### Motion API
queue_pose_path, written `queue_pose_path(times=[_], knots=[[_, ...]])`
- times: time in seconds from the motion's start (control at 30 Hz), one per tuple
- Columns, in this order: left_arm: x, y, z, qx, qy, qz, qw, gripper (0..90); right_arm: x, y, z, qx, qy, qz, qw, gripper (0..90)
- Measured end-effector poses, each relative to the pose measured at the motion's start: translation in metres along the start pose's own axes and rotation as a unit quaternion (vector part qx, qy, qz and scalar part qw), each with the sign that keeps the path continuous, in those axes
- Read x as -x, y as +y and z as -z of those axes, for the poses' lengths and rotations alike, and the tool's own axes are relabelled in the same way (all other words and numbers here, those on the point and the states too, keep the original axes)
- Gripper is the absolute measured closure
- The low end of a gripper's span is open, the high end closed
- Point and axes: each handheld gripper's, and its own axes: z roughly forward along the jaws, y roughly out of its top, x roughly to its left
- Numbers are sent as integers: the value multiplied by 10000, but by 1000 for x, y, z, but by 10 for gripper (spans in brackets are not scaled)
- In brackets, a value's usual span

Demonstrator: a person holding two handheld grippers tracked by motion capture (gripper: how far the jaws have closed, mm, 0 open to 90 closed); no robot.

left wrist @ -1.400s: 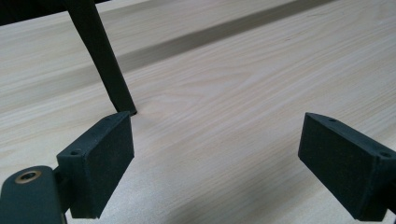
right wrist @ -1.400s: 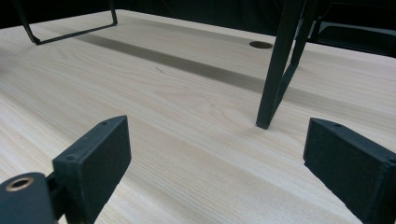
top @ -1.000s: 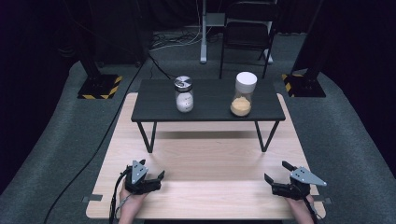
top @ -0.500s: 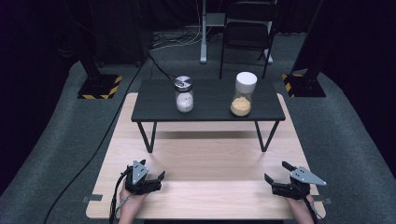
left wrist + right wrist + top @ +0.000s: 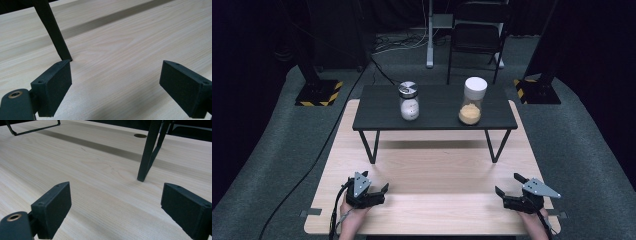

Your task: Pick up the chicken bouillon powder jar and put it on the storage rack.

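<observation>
Jars: two of them stand upright on a low black stand (image 5: 437, 120), far ahead of both tongs and well apart from them. The long axis of each jar goes straight up, with the lid on top. The left jar (image 5: 408, 101) has a metal lid and white content; it is ahead of the left tongs (image 5: 368, 189), a bit to their right. The right jar (image 5: 472, 101) is taller, with a white lid and yellow-brown powder in its bottom part; it is ahead of the right tongs (image 5: 510, 186), to their left. Both tongs rest low over the near edge of the wooden tabletop (image 5: 432, 170), each in a hand. The left tongs (image 5: 115, 85) are spread wide, with only wood between the jaws. The right tongs (image 5: 115, 206) are spread too and pinch nothing. A stand leg (image 5: 147, 152) is just ahead of them.
</observation>
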Motion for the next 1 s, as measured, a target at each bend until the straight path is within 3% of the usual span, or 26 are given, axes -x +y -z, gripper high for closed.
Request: queue_pose_path(times=[1.0], knots=[[1,0,0,3,13,-17,10000,103,-1,1,-2,-69,26,62,10000,85]])
